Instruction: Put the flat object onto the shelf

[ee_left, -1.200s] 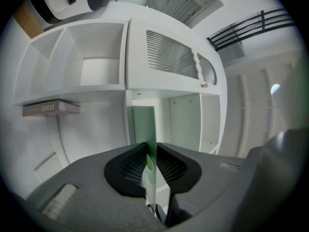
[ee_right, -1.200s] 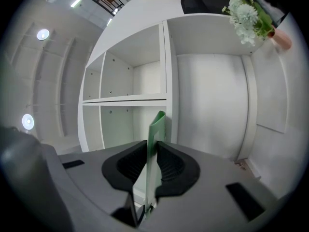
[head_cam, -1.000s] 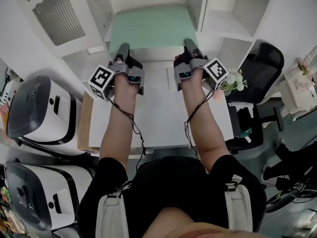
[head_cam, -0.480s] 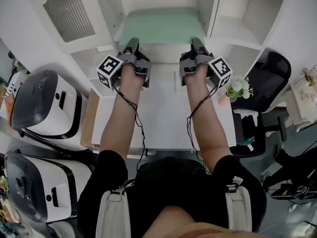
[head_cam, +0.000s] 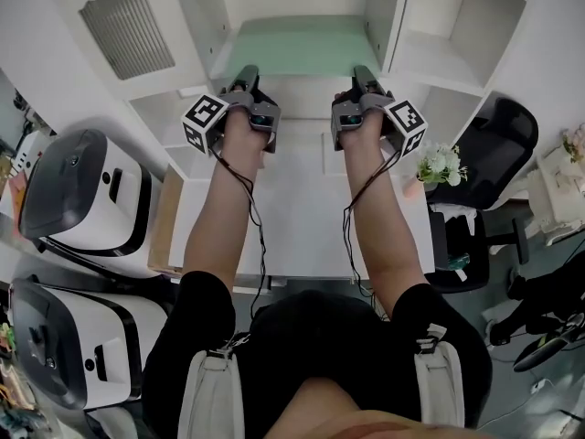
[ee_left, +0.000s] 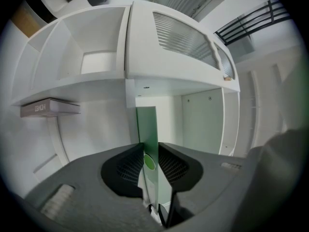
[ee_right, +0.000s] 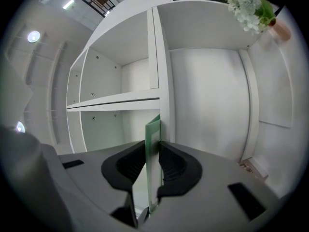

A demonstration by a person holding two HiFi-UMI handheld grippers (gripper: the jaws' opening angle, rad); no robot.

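The flat object is a pale green board [head_cam: 292, 48]. It lies level in the middle compartment of the white shelf unit [head_cam: 379, 16], with its near edge towards me. My left gripper [head_cam: 245, 71] is at the board's near left corner. In the left gripper view the board [ee_left: 146, 124] stands edge-on between the jaws; they have just been opening, and the pads sit close on either side. My right gripper [head_cam: 363, 69] holds the near right corner. In the right gripper view its pads [ee_right: 166, 161] press on the board [ee_right: 153, 129].
A white table [head_cam: 302, 218] lies under my arms. Two large white machines [head_cam: 78, 204] stand on the left. A flower pot [head_cam: 437, 165] and a black office chair [head_cam: 484, 122] are on the right. A flat box [ee_left: 48, 108] rests on a side shelf.
Both grippers have moved forward towards the shelf, and the green board has slid deeper into the compartment.
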